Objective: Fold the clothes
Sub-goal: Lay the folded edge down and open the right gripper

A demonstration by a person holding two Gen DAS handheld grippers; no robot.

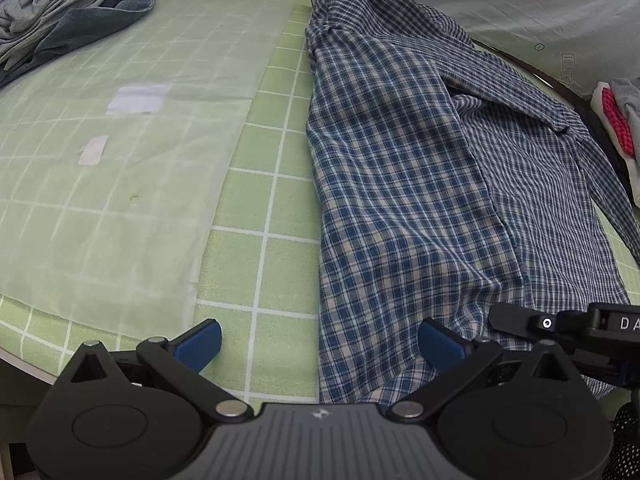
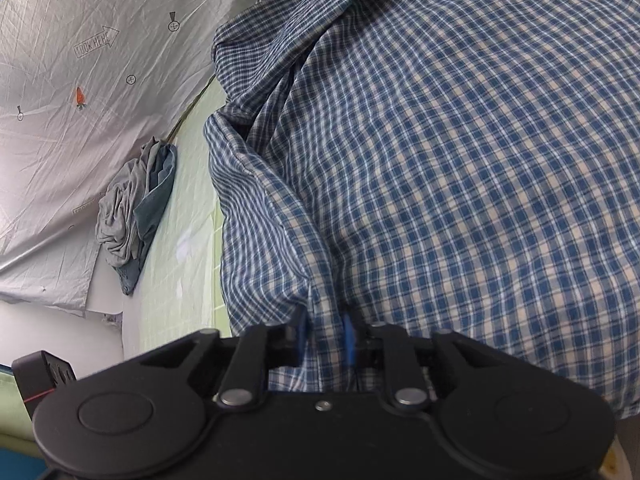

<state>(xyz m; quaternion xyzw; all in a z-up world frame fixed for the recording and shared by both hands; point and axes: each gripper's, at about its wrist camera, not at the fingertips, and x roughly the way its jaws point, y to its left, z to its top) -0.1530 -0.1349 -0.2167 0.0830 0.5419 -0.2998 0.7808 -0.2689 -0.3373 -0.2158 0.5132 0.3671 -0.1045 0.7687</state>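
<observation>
Left tool (image 1: 320,344) gapes wide over the shirt (image 1: 420,184) hem on the surface (image 1: 272,208). Only the right view shows the right tool (image 2: 325,334) pinching a shirt fold; grey clothes (image 2: 128,208) lie at nine o'clock.

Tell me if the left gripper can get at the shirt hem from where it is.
Probably yes: the left gripper is open, the shirt edge lies between its fingers, and nothing blocks it.

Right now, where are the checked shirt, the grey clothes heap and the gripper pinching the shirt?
checked shirt (image 1: 400,168): left wrist view, its front panel.
grey clothes heap (image 1: 52,12): left wrist view, its crumpled top.
right hand-held gripper (image 2: 325,336): right wrist view, between its fingertips.
</observation>
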